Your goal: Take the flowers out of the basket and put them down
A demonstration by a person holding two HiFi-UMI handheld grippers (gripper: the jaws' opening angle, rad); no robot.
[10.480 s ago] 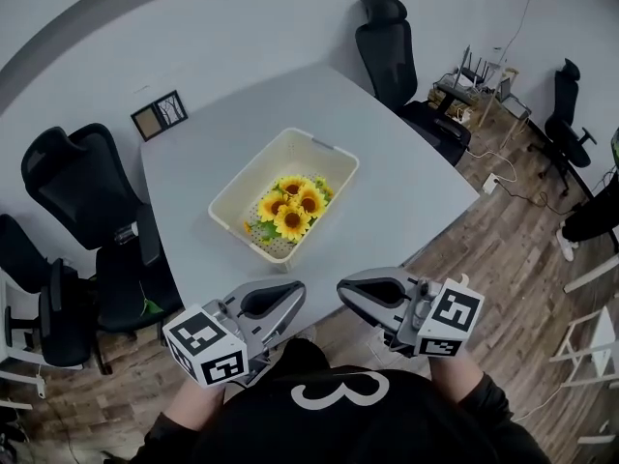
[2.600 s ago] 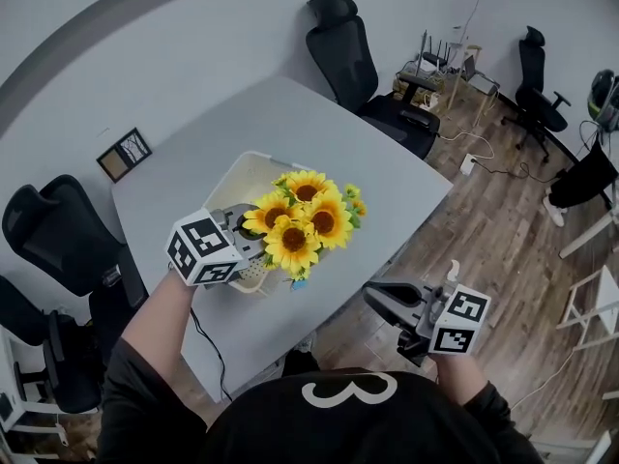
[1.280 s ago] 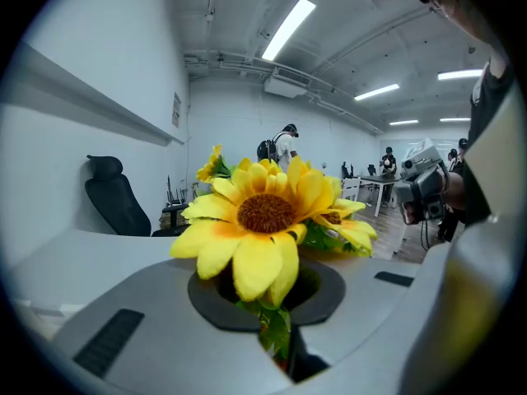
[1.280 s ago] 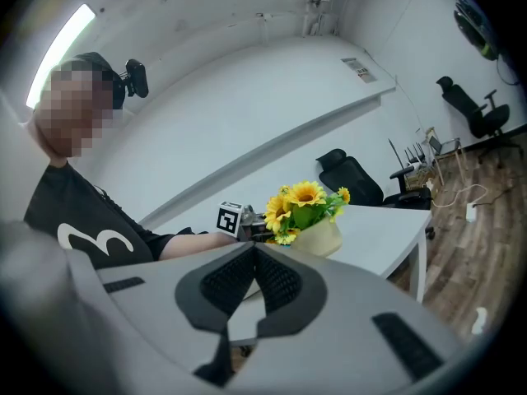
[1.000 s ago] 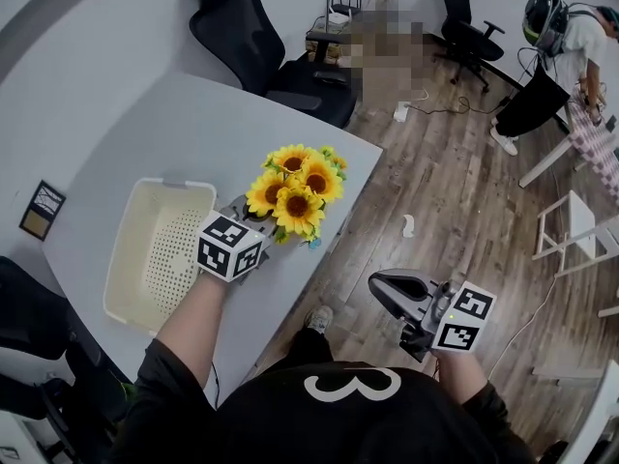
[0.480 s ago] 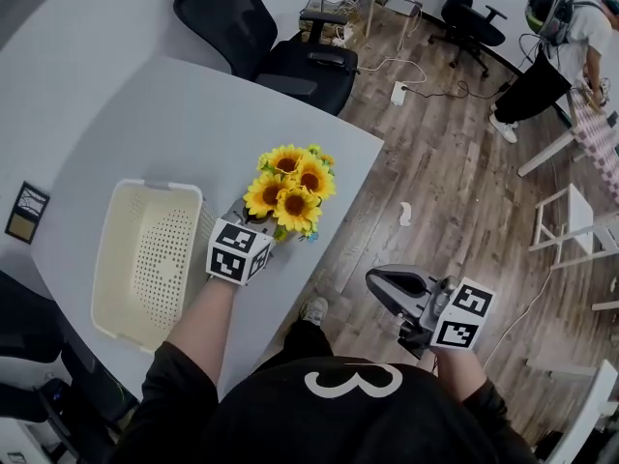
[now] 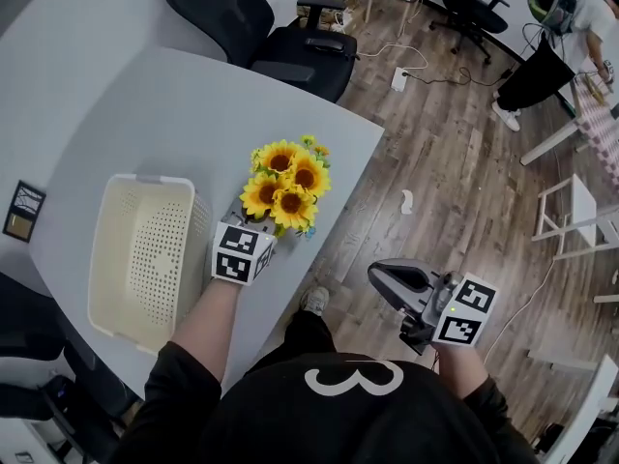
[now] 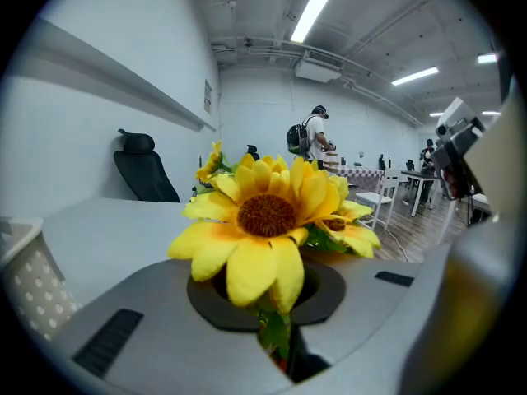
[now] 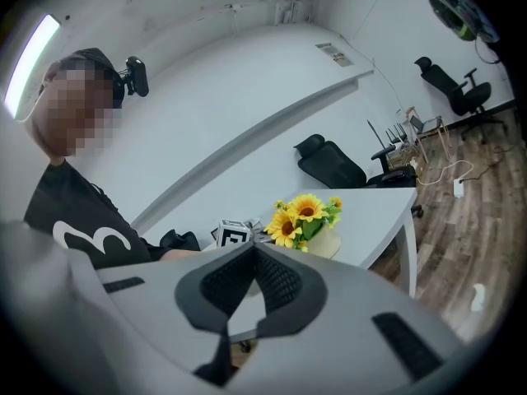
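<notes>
**A:** What's at the far left?

**B:** A small dark framed picture point(image 7: 21, 211) lies on the grey floor. Next to it, the cream perforated plastic basket point(image 7: 145, 179) sits on the smooth pale table point(image 7: 145, 104).

**A:** And the flowers point(image 7: 283, 184)?

**B:** They're yellow and upright, just right of the basket near the table's edge. The left gripper point(image 7: 259, 225) is clamped on their stems. A black office chair point(image 7: 222, 8) stands beyond.

**A:** Further right?

**B:** There's wood-plank floor point(image 7: 455, 162). The right gripper point(image 7: 392, 276) hangs over it with its jaws together on themselves.

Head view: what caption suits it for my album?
Left gripper holds sunflowers over the table beside an empty basket; right gripper hovers over the floor.
</notes>
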